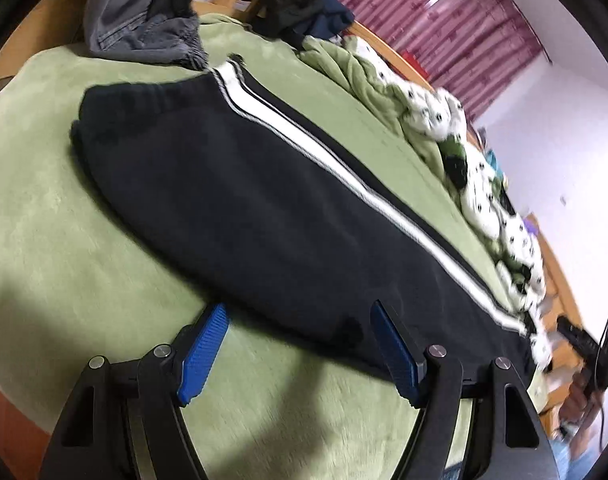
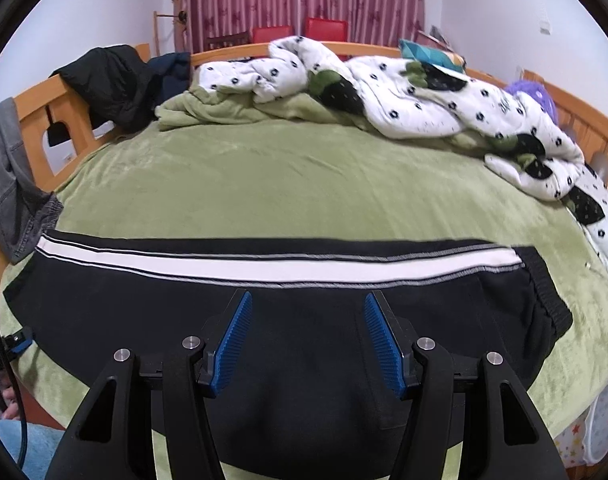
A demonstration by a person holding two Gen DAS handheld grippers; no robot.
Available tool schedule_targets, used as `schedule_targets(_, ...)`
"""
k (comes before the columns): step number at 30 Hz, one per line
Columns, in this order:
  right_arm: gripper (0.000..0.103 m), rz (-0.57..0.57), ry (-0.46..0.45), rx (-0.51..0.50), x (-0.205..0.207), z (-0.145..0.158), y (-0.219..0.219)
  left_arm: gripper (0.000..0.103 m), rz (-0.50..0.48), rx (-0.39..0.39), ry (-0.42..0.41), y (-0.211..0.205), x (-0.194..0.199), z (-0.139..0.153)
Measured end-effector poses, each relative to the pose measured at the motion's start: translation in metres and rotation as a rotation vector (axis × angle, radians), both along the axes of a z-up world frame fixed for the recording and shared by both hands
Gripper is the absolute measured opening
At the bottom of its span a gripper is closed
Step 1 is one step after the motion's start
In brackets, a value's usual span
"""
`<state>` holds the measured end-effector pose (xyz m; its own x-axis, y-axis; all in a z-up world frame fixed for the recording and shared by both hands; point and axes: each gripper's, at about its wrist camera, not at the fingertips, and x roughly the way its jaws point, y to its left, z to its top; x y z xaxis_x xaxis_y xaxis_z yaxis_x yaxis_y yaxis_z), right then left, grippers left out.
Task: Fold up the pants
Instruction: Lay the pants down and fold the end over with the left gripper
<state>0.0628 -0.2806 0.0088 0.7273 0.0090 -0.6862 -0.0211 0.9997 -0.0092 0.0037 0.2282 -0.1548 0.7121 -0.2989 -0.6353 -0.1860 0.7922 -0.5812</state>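
Black pants (image 1: 240,200) with a white side stripe (image 1: 288,136) lie flat and lengthwise on the green bed cover (image 1: 64,240). Their gathered waistband is at the upper left of the left wrist view. My left gripper (image 1: 299,312) hovers at the pants' near edge, open, with nothing between its blue pads (image 1: 204,344). In the right wrist view the pants (image 2: 304,336) stretch from left to right, with the ribbed hem (image 2: 543,300) at the right end. My right gripper (image 2: 307,298) hangs open above the middle of the pants and holds no cloth.
A white dotted quilt (image 2: 403,92) and a bunched green blanket (image 2: 224,108) lie along the far side of the bed. Grey jeans (image 2: 8,184) and a black jacket (image 2: 112,80) hang on the wooden bed rail (image 2: 36,128). A star-patterned basket (image 2: 587,436) stands at the bed's right corner.
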Motion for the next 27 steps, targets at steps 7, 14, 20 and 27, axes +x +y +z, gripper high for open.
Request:
schedule_targets(7, 0.058, 0.01, 0.045, -0.04, 0.0, -0.008, 0.017, 0.064, 0.144, -0.019, -0.049, 0.027, -0.002, -0.005)
schedule_targets(14, 0.058, -0.044, 0.052, 0.098, 0.007, -0.037, -0.005, 0.053, 0.238, -0.046, -0.052, 0.057, 0.005, -0.011)
schedule_targets(20, 0.058, -0.032, 0.034, 0.088, 0.007, -0.042, -0.006, 0.048, 0.314, -0.126, -0.072, 0.083, 0.019, -0.018)
schedule_targets(27, 0.058, 0.061, 0.035, 0.061, -0.004, -0.052, -0.002, 0.016, 0.402, 0.013, 0.045, 0.077, 0.041, -0.011)
